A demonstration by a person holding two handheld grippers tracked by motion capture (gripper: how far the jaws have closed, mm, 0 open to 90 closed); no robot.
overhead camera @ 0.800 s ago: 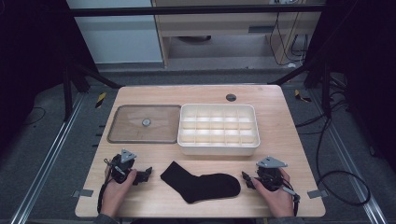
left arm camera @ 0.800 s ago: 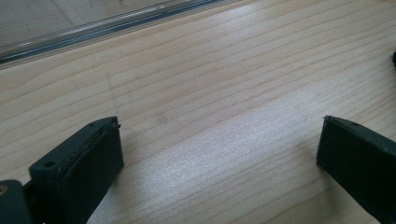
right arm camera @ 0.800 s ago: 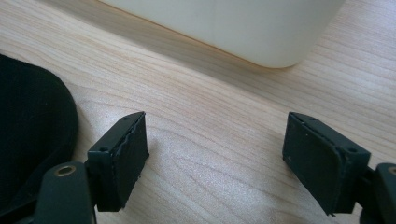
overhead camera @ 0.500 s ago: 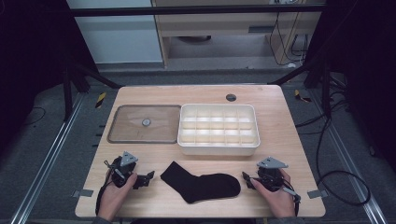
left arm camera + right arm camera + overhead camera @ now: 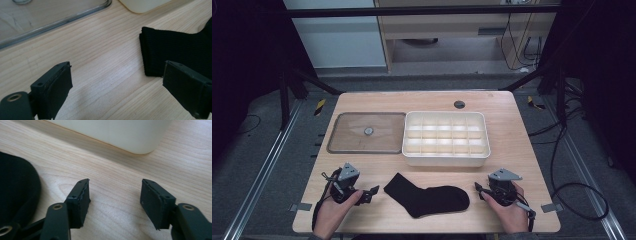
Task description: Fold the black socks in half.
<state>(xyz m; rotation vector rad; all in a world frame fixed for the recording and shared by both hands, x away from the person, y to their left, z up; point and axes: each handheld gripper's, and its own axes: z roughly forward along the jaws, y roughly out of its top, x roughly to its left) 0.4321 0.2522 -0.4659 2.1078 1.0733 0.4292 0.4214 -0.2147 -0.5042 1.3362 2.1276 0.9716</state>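
Observation:
A black sock lies flat on the wooden table near its front edge, cuff to the left and toe to the right. My left gripper rests just left of the cuff, jaws open and empty. In the left gripper view the sock's cuff lies ahead of the right jaw, and the left gripper has bare wood between its jaws. My right gripper sits just right of the toe, open. In the right gripper view the right gripper holds nothing, and the sock's toe lies to its left.
A white divided tray stands behind the sock, mid-table; its rounded corner rises ahead of the right gripper. A clear lid with a small knob lies flat left of the tray. A dark round grommet sits near the table's far edge.

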